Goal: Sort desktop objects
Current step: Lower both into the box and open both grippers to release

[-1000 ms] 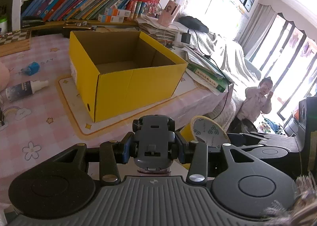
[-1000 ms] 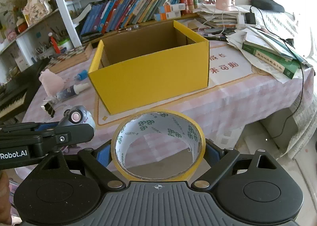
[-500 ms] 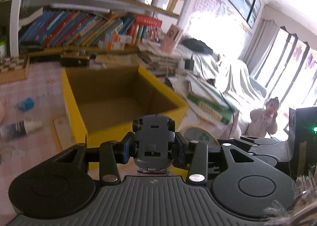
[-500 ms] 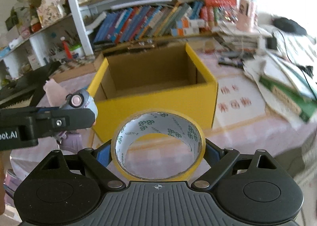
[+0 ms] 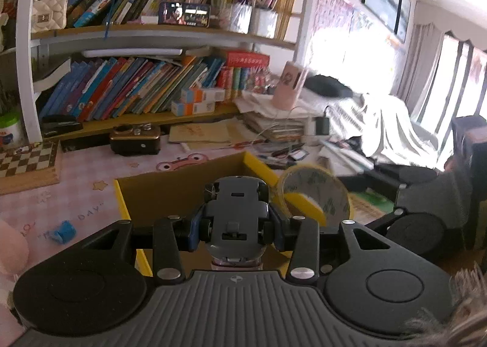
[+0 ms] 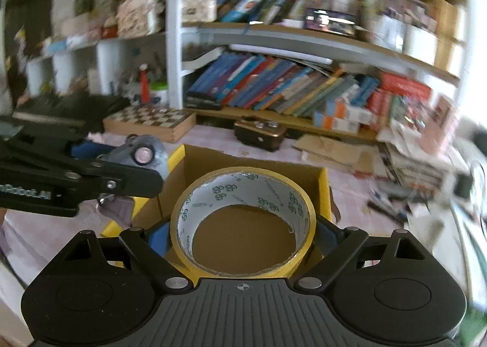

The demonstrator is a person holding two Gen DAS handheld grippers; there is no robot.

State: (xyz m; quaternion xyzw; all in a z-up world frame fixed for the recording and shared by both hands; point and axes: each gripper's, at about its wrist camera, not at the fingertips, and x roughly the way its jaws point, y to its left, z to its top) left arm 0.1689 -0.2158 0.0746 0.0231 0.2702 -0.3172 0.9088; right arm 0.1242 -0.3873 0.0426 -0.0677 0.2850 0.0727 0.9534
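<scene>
Bookshelves (image 5: 146, 94) crammed with leaning, bright-spined books fill the back of the room, and below them runs a table (image 5: 79, 176) under a pale pink checked cloth printed with stars and letters. On the cloth sit a wooden chessboard box (image 5: 27, 164), a dark brown glossy case (image 5: 135, 140) and a small blue object (image 5: 64, 231) too small to identify. White glare from the windows at the right washes out whatever lies there.

An open yellow cardboard box (image 6: 324, 185), plain brown inside, stands on the table under both tools. Its near walls are hidden behind the black ribbed gripper bodies, and its floor shows as bare brown card in the right wrist view.

Left gripper (image 5: 234, 225): its jaws are clenched on a grey plastic phone holder (image 5: 236, 210), a blocky piece with side arms and a small latch on its face; something pinkish peeks out beneath it, cut off by the gripper body. It hangs above the box's left part.

Right gripper (image 6: 243, 225): its jaws stand wide, clamped on the outer sides of a roll of yellow tape (image 6: 243, 219), a thick ring whose white inner core carries a green printed pattern. Seen through the ring is the box's brown interior. The right wrist view is blurred toward its edges, so shelf clutter and papers at the right are smeared.
</scene>
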